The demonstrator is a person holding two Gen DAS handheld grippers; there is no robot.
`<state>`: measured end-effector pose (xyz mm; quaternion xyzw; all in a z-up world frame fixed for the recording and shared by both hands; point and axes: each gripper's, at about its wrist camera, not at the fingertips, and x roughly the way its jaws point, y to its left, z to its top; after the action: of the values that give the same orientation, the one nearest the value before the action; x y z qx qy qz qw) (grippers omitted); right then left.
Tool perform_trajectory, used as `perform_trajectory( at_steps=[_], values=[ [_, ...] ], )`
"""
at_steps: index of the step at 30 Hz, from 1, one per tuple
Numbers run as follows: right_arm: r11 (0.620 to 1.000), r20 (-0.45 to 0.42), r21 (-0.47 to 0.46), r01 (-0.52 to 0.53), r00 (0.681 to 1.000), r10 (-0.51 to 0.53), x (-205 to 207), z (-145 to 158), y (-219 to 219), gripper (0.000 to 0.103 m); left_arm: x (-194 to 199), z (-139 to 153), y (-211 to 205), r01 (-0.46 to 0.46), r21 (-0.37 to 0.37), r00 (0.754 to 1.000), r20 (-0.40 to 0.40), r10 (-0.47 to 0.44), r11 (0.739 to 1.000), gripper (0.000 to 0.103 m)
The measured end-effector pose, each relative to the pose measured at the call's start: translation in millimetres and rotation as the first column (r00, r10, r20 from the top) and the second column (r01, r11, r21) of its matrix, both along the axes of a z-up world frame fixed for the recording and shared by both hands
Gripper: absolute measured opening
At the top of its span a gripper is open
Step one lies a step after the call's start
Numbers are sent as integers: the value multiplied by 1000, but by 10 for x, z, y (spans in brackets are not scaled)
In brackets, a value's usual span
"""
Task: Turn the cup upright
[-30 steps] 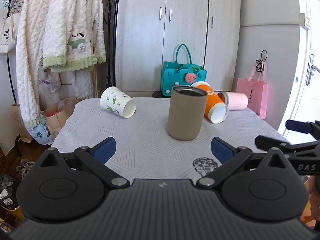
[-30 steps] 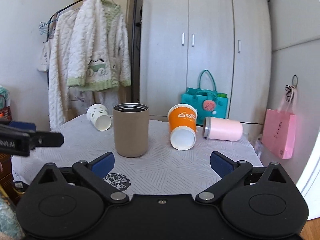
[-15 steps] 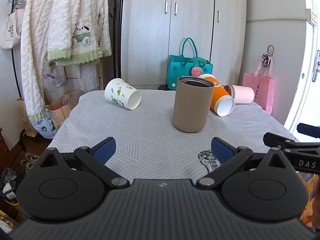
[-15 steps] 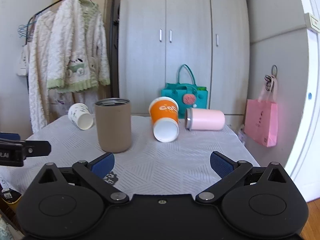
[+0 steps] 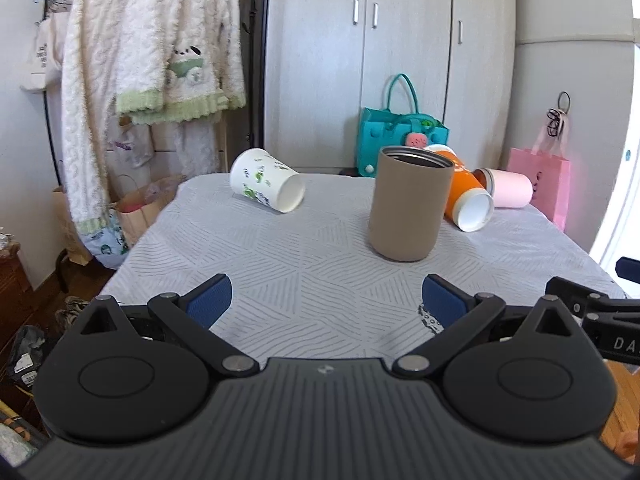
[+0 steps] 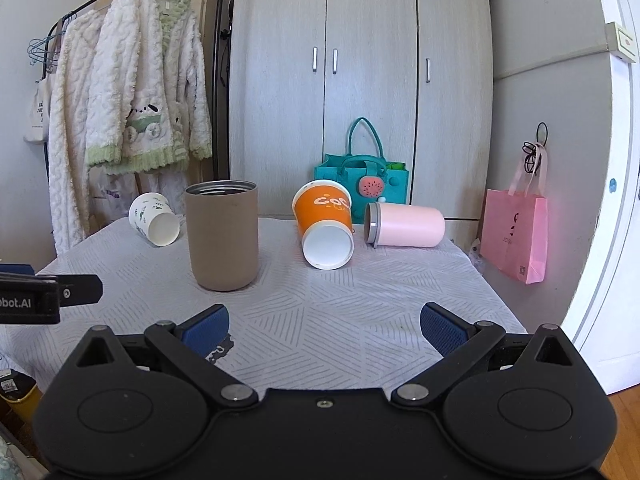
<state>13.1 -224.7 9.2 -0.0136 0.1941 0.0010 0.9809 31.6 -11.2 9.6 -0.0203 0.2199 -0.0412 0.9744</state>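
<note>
A brown tumbler (image 5: 408, 204) (image 6: 222, 235) stands upright mid-table. A white paper cup with green print (image 5: 267, 185) (image 6: 154, 219) lies on its side at the far left. An orange paper cup (image 6: 325, 224) (image 5: 466, 200) lies on its side, mouth toward me. A pink tumbler (image 6: 405, 220) (image 5: 507, 188) lies on its side at the far right. My left gripper (image 5: 326, 304) is open and empty above the near table edge. My right gripper (image 6: 324, 330) is open and empty, near the front edge.
The table (image 6: 360, 312) has a grey patterned cloth. Behind it stand a wardrobe (image 6: 360, 80), a teal bag (image 6: 362, 178) and a pink bag (image 6: 514, 236). A clothes rack with white robes (image 5: 152, 60) stands at the left.
Both grippers have drawn back from the table and shifted slightly; the cups sit further off in both views. No cup has moved. Both grippers stay open.
</note>
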Motion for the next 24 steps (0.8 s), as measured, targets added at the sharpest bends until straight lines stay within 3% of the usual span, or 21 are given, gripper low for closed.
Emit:
perform_trajectory(
  at_steps=[14,24],
  values=[
    [1000,-3,-9,5,1000,-5,-17,12,62,103,10,-26,34,-62,26,998,-20,62,998,103],
    [1000,-8,-18,25,1000,-25,-16,-8,48,103,18,-66,34,-58,21,998,-32,59,998,103]
  ],
)
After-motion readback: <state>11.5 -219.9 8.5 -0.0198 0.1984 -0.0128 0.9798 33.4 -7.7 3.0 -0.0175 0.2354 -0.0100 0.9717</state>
